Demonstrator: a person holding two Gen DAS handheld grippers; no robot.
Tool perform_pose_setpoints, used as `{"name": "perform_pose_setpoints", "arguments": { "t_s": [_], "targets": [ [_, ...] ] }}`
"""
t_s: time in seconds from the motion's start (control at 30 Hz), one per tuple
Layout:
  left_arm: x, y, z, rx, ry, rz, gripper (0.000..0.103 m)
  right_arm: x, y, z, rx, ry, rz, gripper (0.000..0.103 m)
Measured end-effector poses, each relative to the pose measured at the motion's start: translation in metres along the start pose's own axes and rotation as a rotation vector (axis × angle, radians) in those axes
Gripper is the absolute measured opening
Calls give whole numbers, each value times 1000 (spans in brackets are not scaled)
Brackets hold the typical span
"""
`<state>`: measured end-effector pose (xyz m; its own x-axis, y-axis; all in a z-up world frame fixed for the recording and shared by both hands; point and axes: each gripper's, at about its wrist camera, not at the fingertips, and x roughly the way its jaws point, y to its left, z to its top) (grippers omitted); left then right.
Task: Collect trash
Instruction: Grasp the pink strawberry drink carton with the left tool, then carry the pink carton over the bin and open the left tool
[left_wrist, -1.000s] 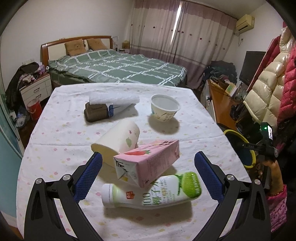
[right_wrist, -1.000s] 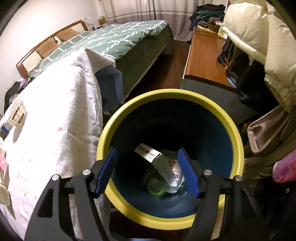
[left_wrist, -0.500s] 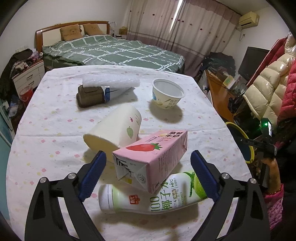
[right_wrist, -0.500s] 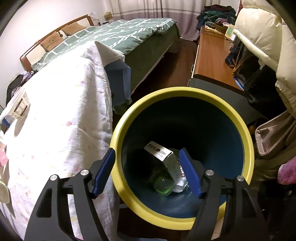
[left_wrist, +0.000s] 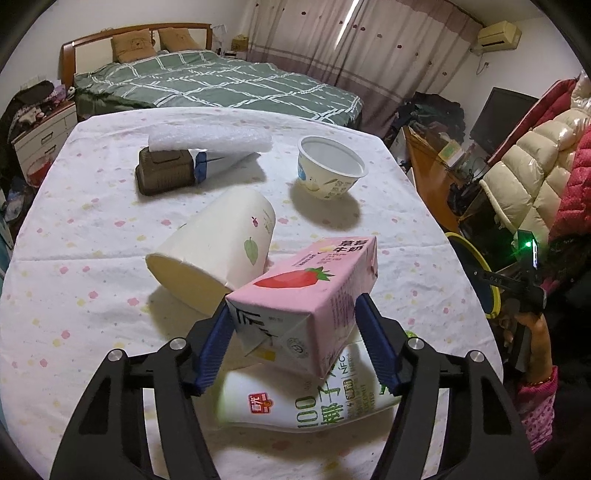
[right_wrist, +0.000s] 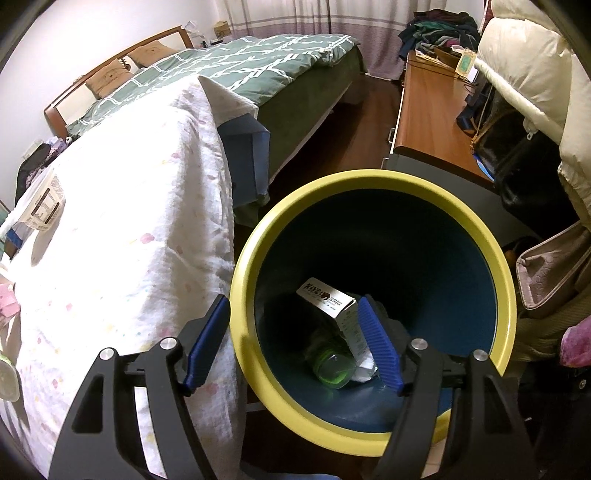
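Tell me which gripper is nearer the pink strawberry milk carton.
Left. The left gripper straddles the pink carton, its jaws just closing in on the carton's sides. The right gripper is off the table, over the yellow-rimmed bin.

A white plastic bottle with a green label (left_wrist: 314, 402) lying on the tabletop reads "100" and "NFC" beside Chinese characters; the pink strawberry-printed carton (left_wrist: 310, 299) resting on it carries Chinese print too small to read.

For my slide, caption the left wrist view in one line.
Left claw closing around the pink strawberry milk carton, which rests on a coconut drink bottle beside a tipped paper cup.
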<state>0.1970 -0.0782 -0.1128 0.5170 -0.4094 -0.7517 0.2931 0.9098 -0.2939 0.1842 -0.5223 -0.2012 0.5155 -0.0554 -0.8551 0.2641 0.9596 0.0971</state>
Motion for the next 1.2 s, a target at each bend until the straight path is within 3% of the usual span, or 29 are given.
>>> {"name": "perform_pose_setpoints", "arguments": {
  "t_s": [0.47,1.2],
  "targets": [
    [-7,-36,7,103,-48,-32,56,-13,-2,-6,-2,-25,23,68],
    [-13,-106,24,255,-83,-71,54,-42,-30,-23,32,-80,43,68]
  ]
}}
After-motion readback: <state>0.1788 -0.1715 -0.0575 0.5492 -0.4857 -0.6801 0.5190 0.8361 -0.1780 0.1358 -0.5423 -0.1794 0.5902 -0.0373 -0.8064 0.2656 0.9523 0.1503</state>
